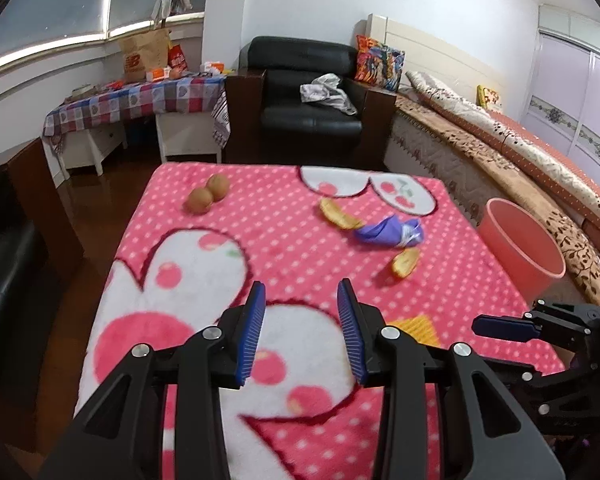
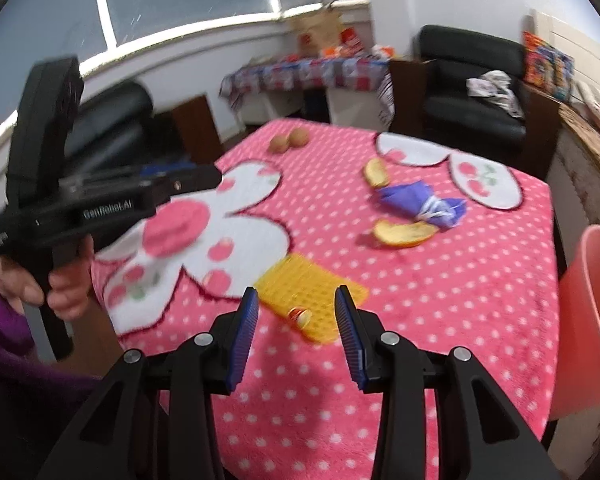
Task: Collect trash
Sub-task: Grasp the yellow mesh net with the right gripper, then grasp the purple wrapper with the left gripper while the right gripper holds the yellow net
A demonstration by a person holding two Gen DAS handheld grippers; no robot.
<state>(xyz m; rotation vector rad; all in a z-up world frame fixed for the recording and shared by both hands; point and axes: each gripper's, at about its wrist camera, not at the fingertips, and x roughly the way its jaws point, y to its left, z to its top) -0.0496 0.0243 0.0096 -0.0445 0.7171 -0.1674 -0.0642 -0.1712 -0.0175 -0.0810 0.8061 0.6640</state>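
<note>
We see both the left gripper and the right gripper spread with nothing between their pads, above the pink blanket. Nearest, just beyond the right gripper's tips, lies a flat yellow wrapper. Farther off, well apart from both, a crumpled purple wrapper sits between two orange peels, with the pink bin at the blanket's right.
</note>
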